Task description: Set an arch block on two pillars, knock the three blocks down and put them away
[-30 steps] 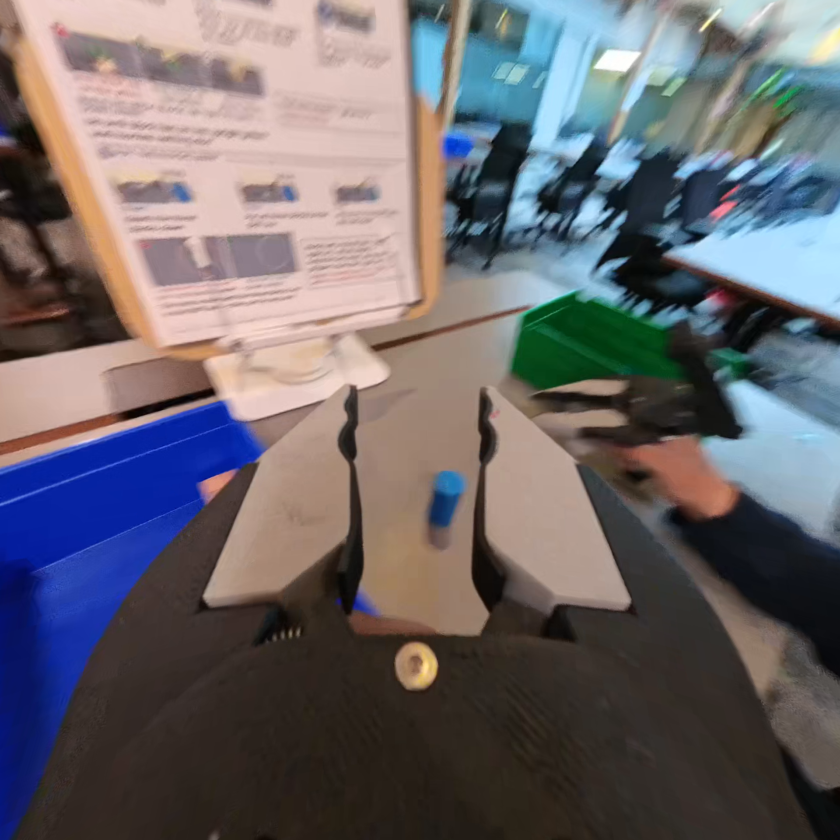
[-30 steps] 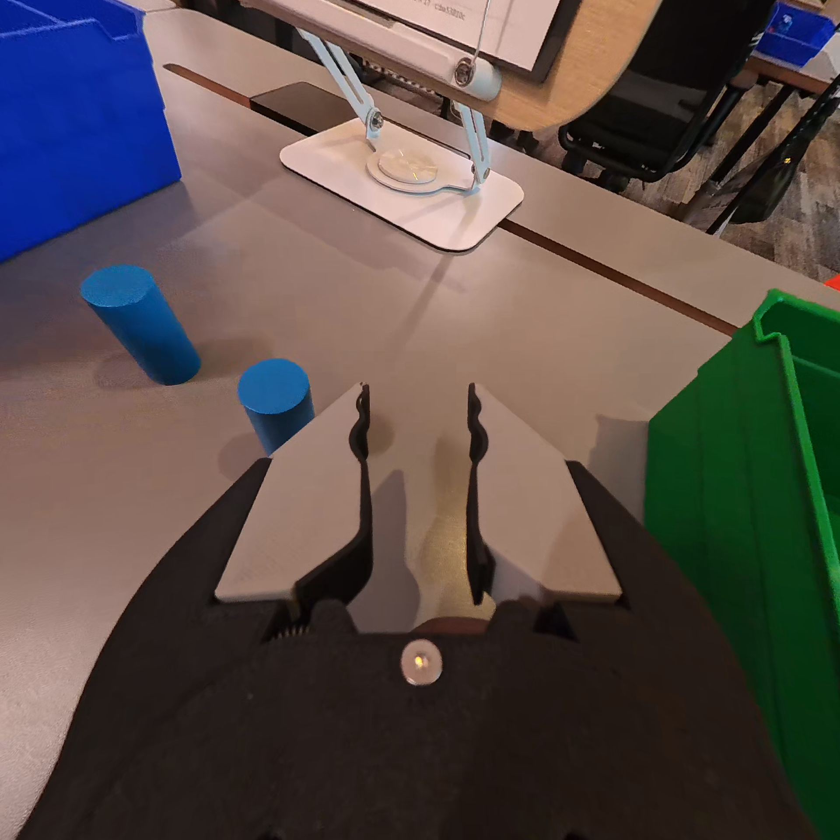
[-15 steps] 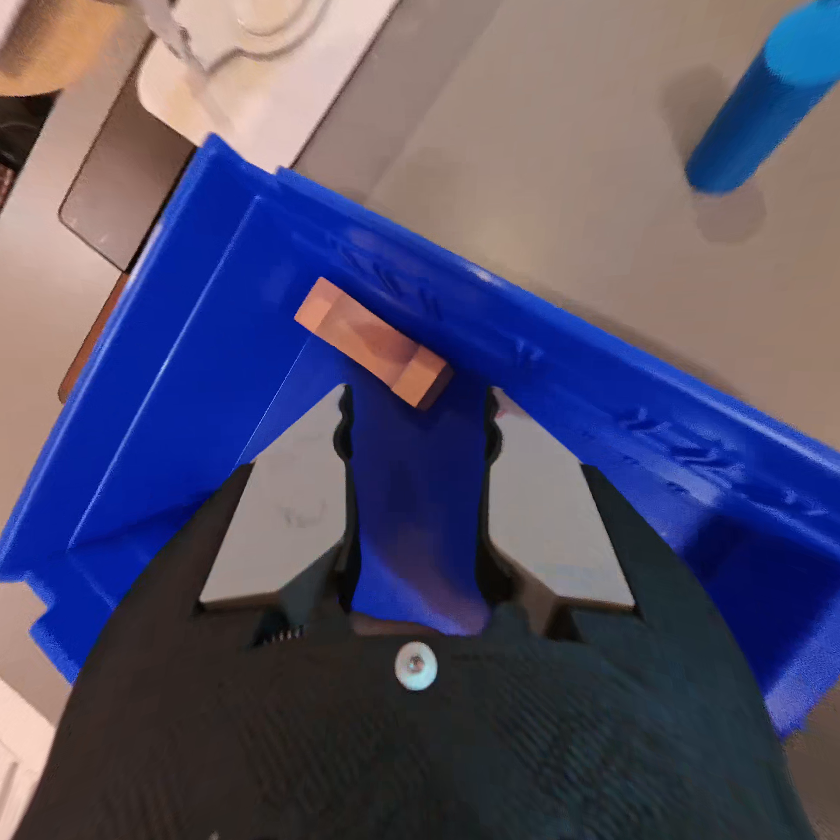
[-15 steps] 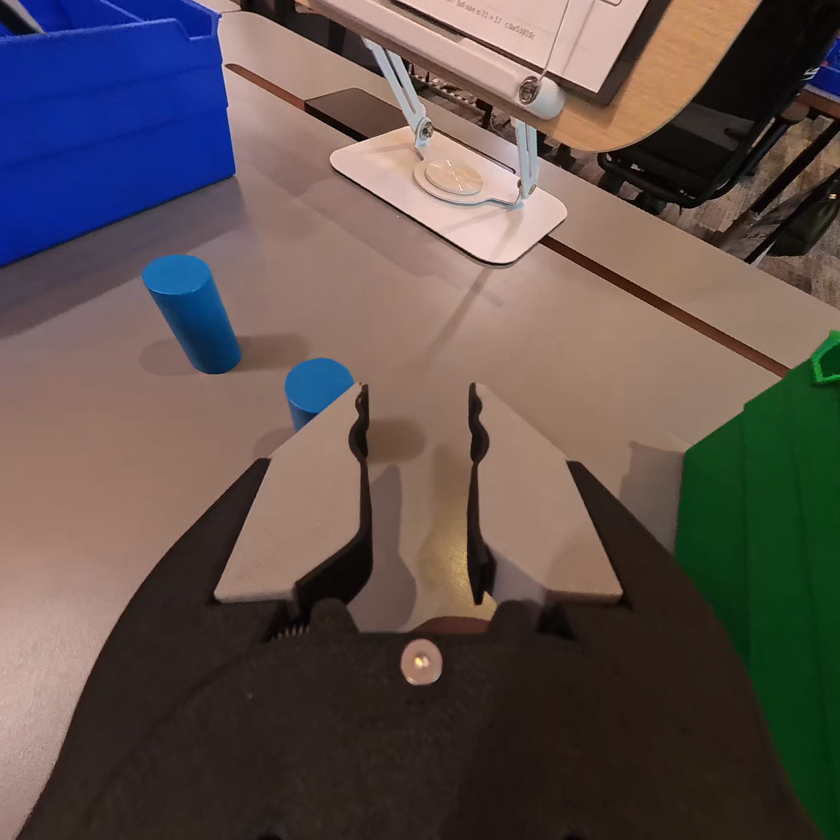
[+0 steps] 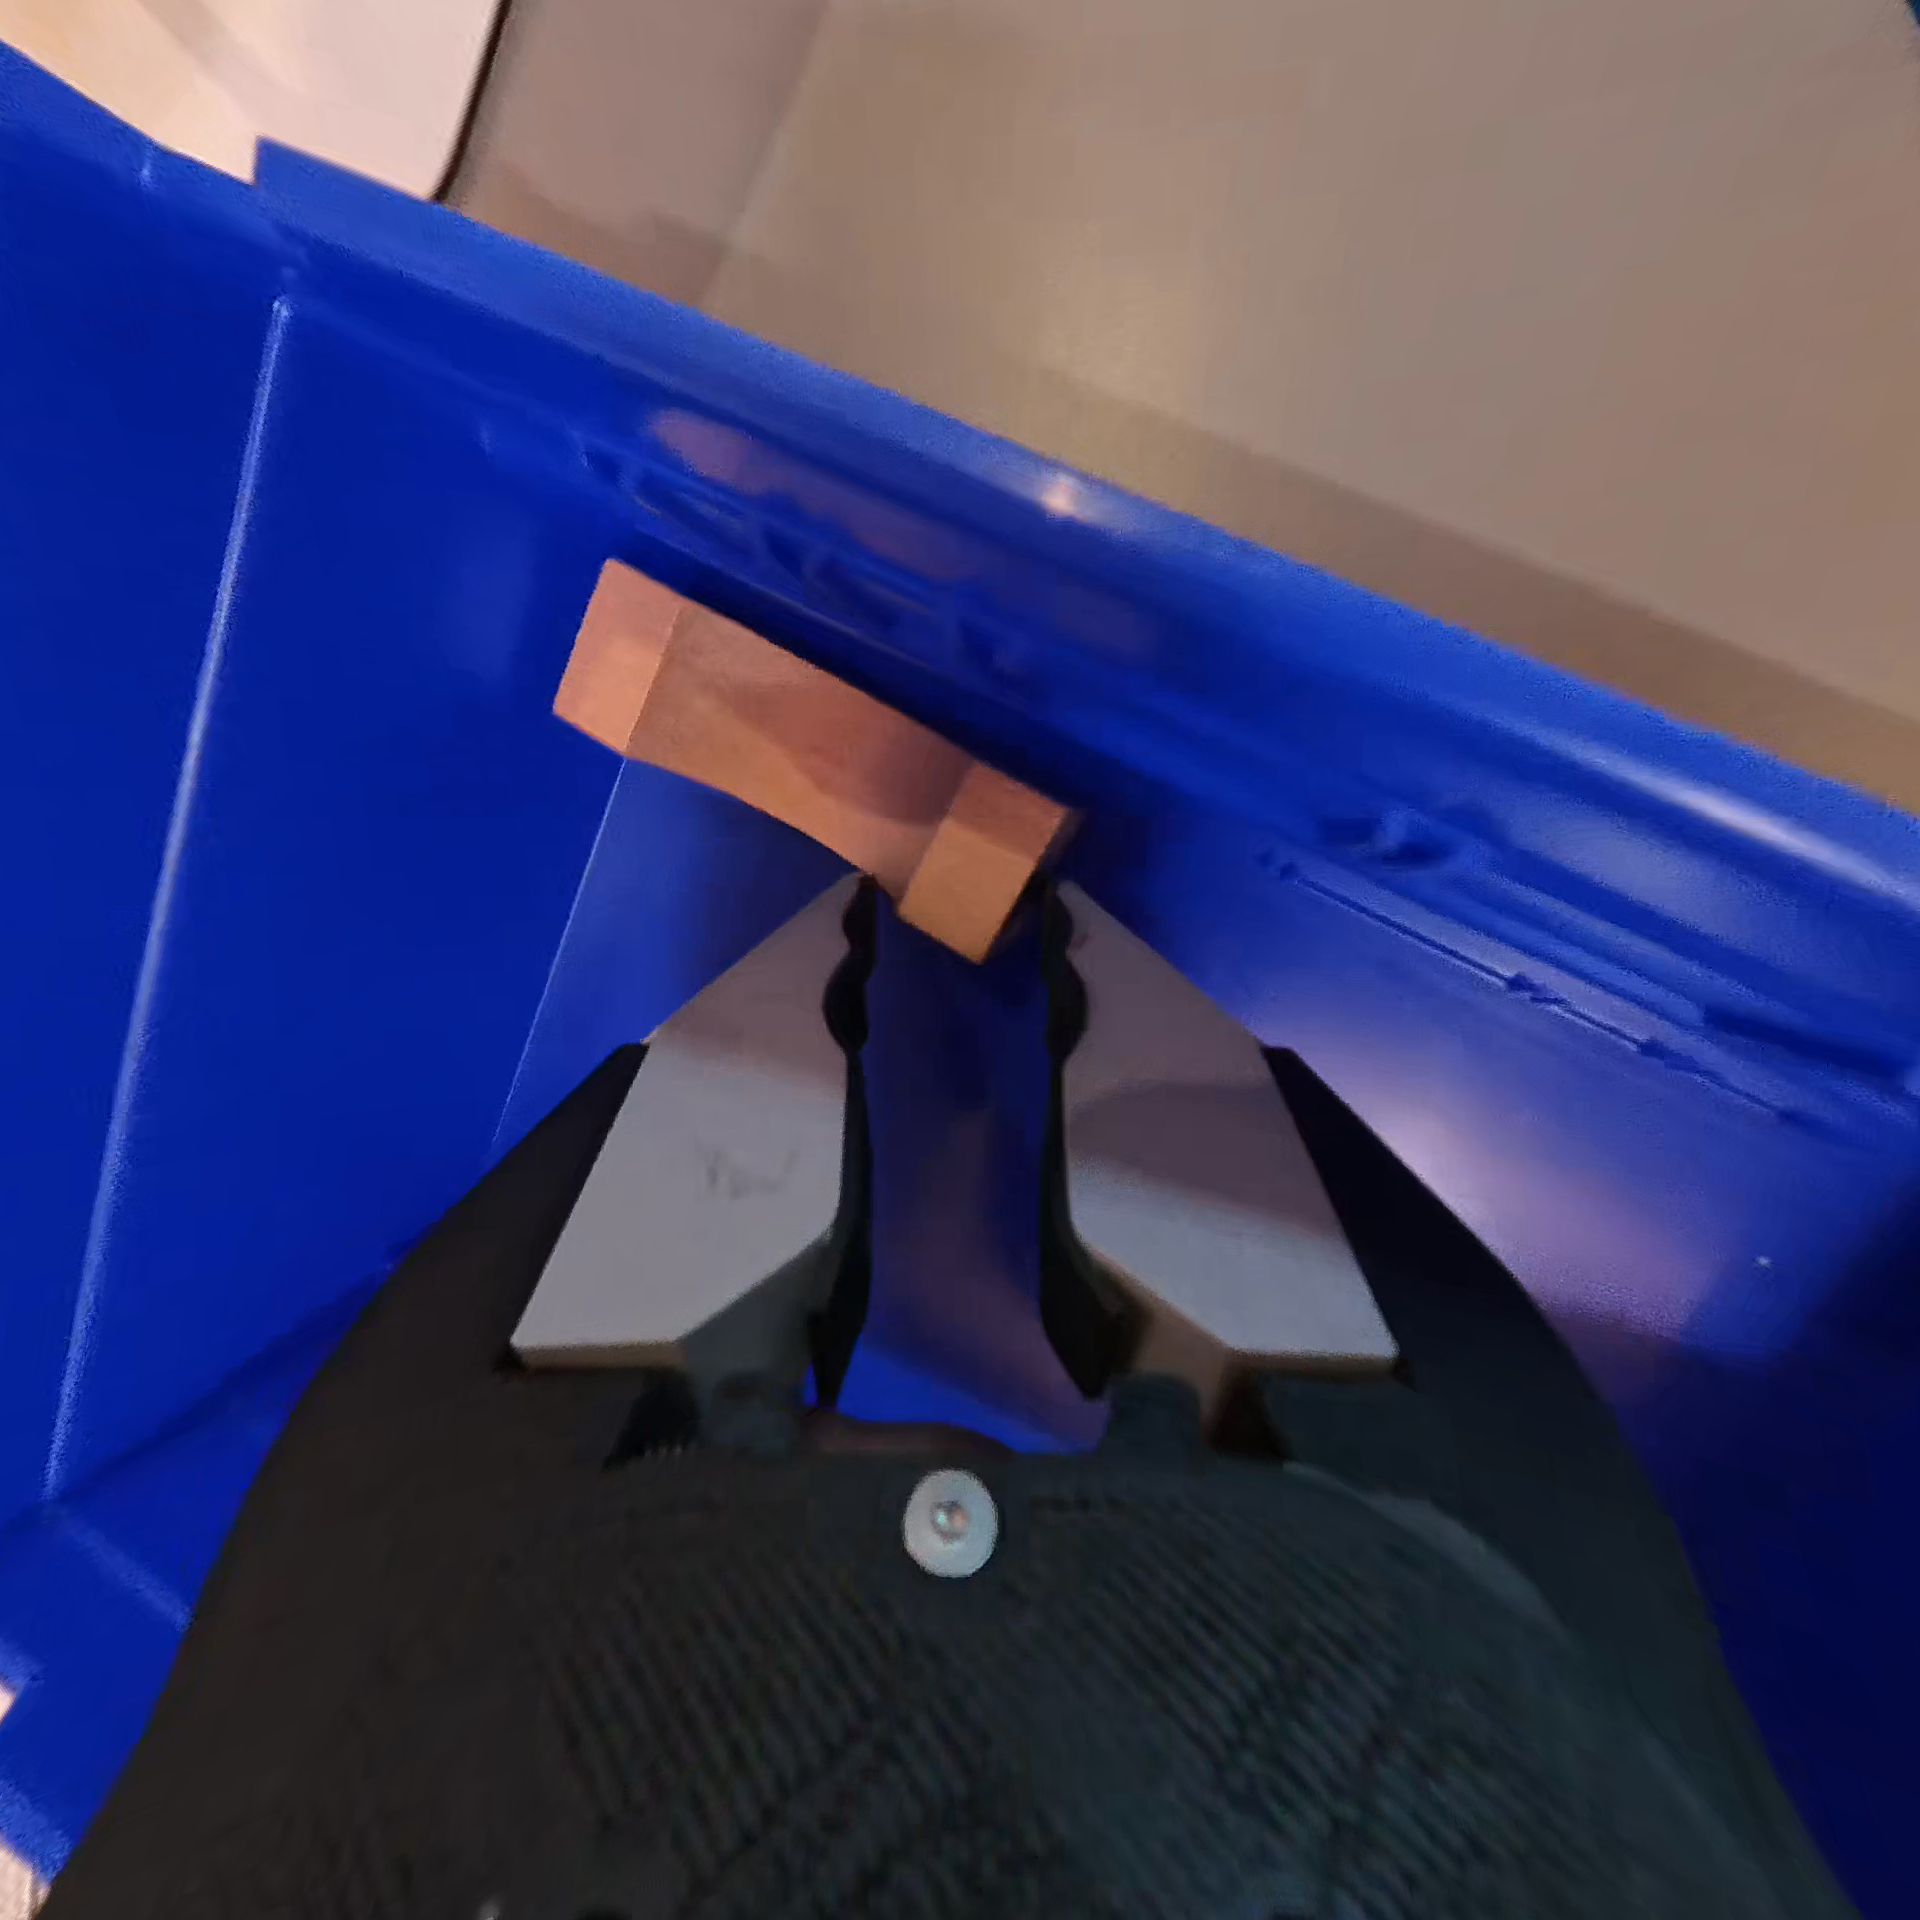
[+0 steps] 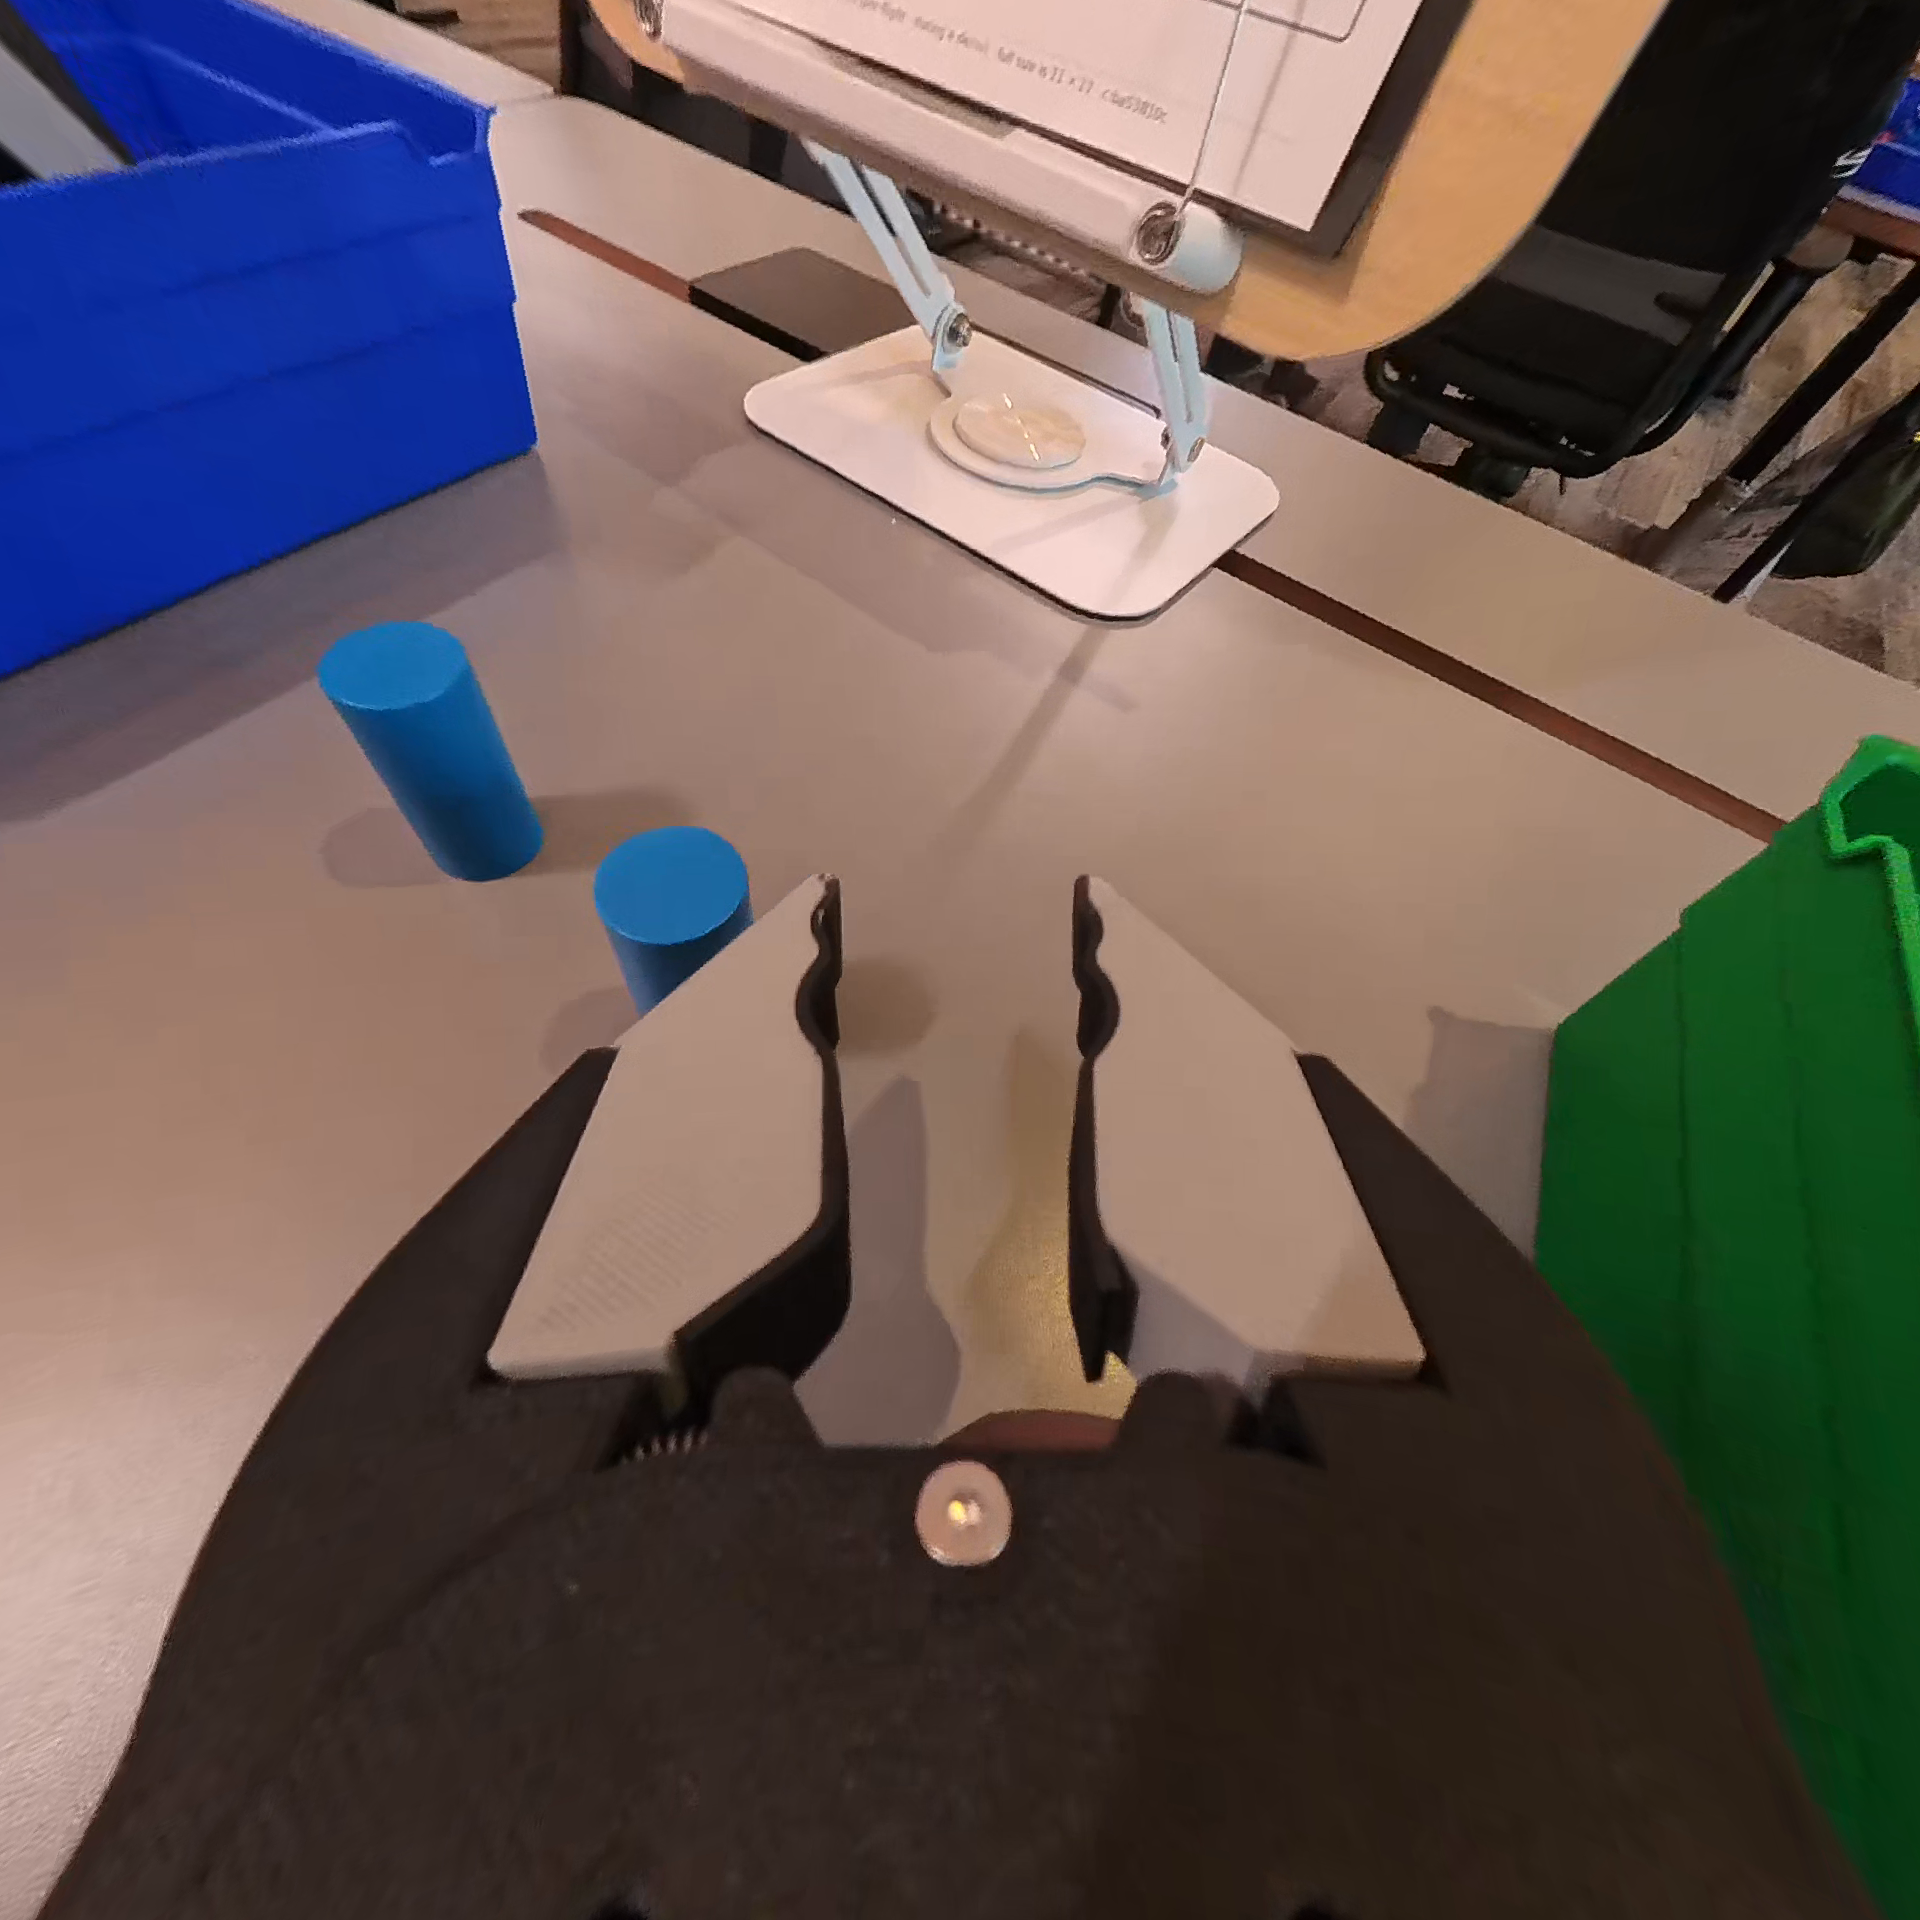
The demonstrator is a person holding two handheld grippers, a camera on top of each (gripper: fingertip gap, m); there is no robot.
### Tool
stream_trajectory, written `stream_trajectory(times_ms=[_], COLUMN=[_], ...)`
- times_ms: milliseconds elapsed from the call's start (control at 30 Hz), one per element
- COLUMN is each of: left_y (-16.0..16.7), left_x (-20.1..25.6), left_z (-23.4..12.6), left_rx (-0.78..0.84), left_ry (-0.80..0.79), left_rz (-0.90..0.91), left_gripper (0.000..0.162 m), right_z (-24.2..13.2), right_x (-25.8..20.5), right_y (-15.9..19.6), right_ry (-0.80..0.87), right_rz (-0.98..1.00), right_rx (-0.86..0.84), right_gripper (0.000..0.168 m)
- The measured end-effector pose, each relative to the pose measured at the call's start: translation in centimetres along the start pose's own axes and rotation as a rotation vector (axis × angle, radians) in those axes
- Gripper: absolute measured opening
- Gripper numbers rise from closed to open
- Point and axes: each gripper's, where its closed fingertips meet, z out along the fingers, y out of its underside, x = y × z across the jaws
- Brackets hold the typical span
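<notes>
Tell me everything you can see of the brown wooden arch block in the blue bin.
The brown wooden arch block looks like smooth, reddish-brown wood, with two lighter square end faces and a darker recessed middle. It lies on its side inside the blue plastic bin, against the bin's inner wall. The left gripper is open just short of it; contact is unclear.

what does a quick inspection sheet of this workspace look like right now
surface: grey table, a dark seam across its far part
job's things: orange-brown arch block inside the blue bin, against its wall; two blue pillars upright on the table, apart
clutter: green bin at right; document stand holding a printed sheet
grippers: left claw open, just short of the arch block; right claw open and empty over the table
cables: nothing seen
surroundings: black chairs beyond the table
</notes>
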Motion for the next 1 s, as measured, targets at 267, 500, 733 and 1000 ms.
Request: stream_trajectory(times_ms=[267, 500, 733, 1000], left_y=[0.3, -1.4, -2.5, -1.1], left_x=[-0.5, 0.2, 0.1, -0.5], left_z=[-4.9, -4.2, -0.6, -1.8], left_rx=[0.17, 0.164, 0.126, 0.175], left_ry=[-0.092, -0.155, -0.106, -0.078], left_rz=[-0.054, -0.017, -0.037, -0.053], left_gripper=[0.0, 0.034, 0.021, 0.018], right_z=[-0.4, -0.3, -0.4, -0.5], right_x=[-0.4, -0.7, -0.3, -0.4], right_y=[-0.8, -0.7, -0.6, -0.8], right_ry=[-0.005, -0.011, -0.011, -0.022], right_rz=[-0.001, -0.002, 0.011, 0.011], right_rx=[0.03, 0.033, 0.033, 0.037], right_gripper=[0.042, 0.042, 0.042, 0.041])
